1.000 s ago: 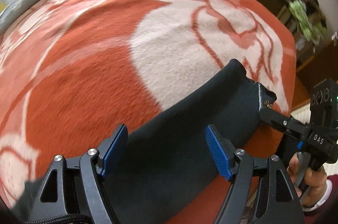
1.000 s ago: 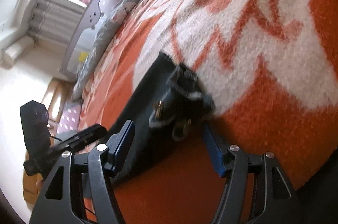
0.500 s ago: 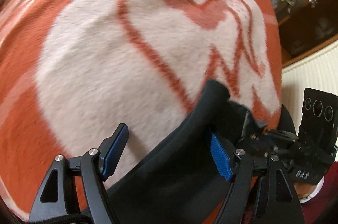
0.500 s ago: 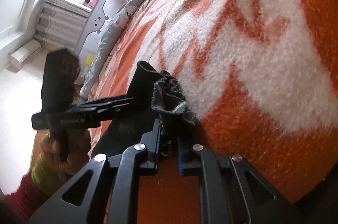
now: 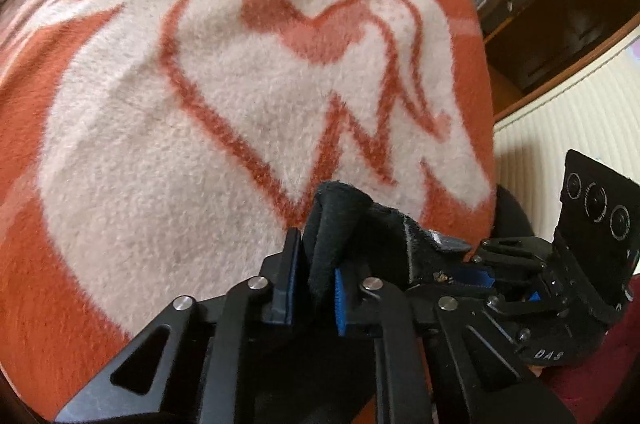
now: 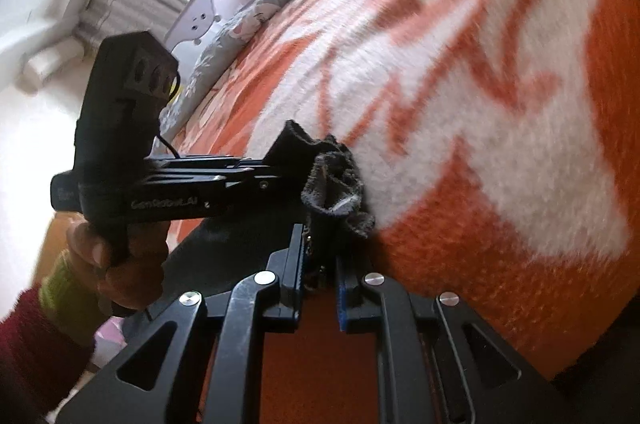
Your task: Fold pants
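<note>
Pants (image 5: 340, 220) are bunching up between my left claw's (image 5: 316, 288) blue pads in the left view, at the near edge of the blanket (image 5: 168, 151) on the bed. That claw's jaws are closing right now, and dark cloth is already standing between them, pressed by both pads. Just to its right my right claw (image 5: 472, 274) is reaching in along the same edge, and it is biting a paler, ragged end of the cloth. Dark cloth is filling the gap between the two claws.

In the right view my right claw (image 6: 320, 264) is sitting clamped on a crumpled wad of the pants (image 6: 336, 183), with grey lining showing at its top. My left claw (image 6: 276, 171) is coming in from the left, held in my hand (image 6: 120, 256), and its fingertips are hidden in the fabric just beside the wad. More of the pants is lying dark below it, toward the blanket's near left edge.

I judge I am taking hold of one end with both claws, the start of a fold. Next, I think, I need both grips firm, then a lift together and a carry across the blanket, keeping the edge taut so nothing slips.
</note>
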